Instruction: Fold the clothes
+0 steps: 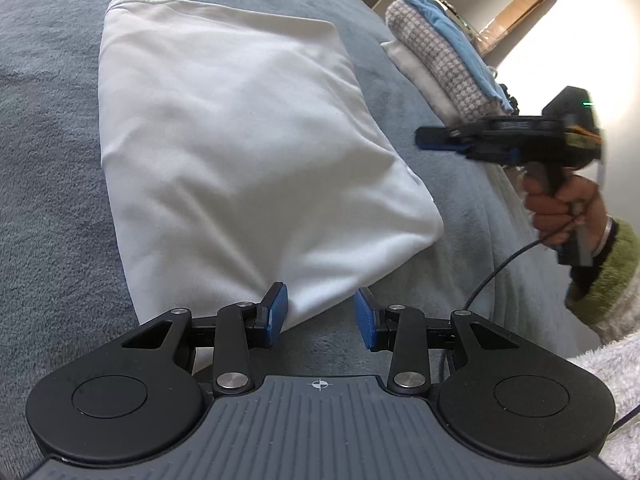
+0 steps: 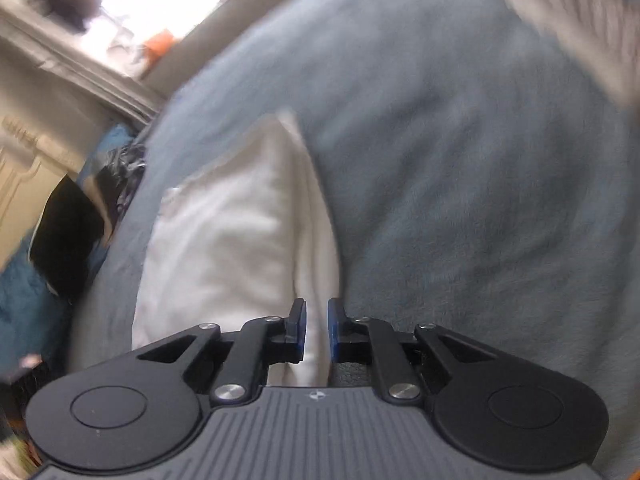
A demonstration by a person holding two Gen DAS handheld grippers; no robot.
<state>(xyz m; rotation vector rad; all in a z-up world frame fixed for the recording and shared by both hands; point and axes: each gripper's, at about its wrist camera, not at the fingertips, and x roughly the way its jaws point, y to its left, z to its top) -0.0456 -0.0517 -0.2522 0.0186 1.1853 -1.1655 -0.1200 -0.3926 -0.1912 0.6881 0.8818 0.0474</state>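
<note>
I found the white garment (image 1: 240,152) folded into a thick pad on the grey blanket (image 1: 48,200), directly ahead of my left gripper (image 1: 320,316). Its near corner lay between the left jaws, which stood apart; the pads (image 1: 278,312) pressed on nothing that I could see. My right gripper (image 2: 317,330) was off to the right of the left one, above the blanket. Its jaws were nearly together with only a narrow gap; white cloth showed through that gap, but the blur prevented me from telling whether any was pinched. A stack (image 1: 444,68) of folded items lay beyond, past the garment's far right side.

In my judgement the garment was light, soft and limp, and would sag and unfold if lifted by one corner. I would take it at two corners of one folded edge, pinching all layers together.
</note>
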